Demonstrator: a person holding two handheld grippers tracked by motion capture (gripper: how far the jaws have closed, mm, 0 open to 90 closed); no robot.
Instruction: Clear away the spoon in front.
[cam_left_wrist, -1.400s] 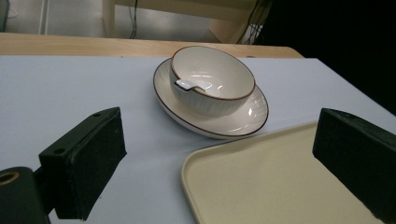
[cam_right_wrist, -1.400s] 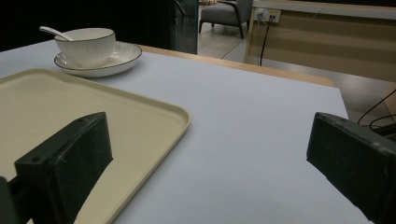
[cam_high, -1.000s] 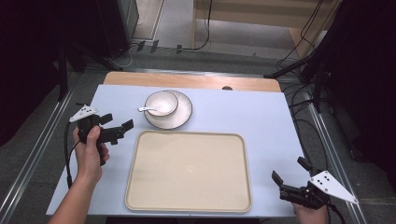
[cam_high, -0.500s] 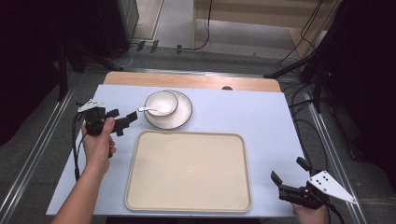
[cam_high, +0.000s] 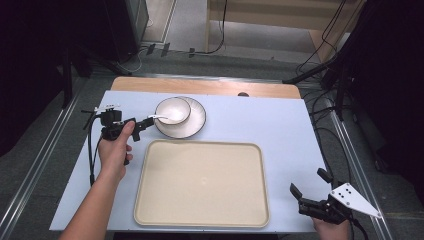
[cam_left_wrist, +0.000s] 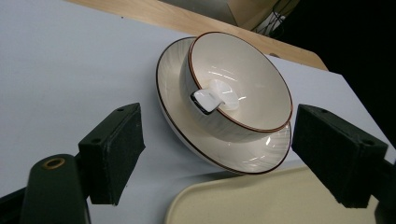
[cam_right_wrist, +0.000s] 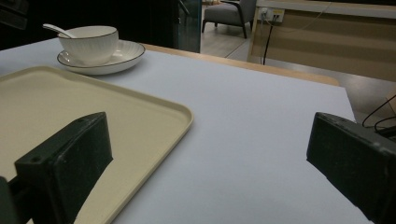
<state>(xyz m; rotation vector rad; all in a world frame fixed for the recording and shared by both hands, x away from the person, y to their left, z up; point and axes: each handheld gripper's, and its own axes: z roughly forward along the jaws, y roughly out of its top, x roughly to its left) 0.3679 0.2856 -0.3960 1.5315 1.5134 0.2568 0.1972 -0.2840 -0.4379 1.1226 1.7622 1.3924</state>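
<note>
**A:** Where's your stuff sitting relative to the tray (cam_high: 201, 182)?

**B:** Your left gripper (cam_high: 144, 125) is just off the tray's far-left corner, with your left hand (cam_high: 116, 150) wrapped around it. Its jaws are spread wide with nothing between them, pointed at the bowl (cam_high: 173, 110). That bowl sits on a plate (cam_high: 192, 126) just beyond the tray's far edge, and a white spoon (cam_left_wrist: 215, 97) lies in the bowl with its handle end poking over the rim toward your left gripper.

**A:** And the other one?

**B:** Your right gripper (cam_high: 307, 187) hangs near the tray's near-right corner, just off its right edge, over the blue table (cam_high: 280, 125). Jaws wide apart there too, holding nothing. In the right gripper view you've got the tray's corner between the jaws, and the bowl and plate well beyond it.
</note>
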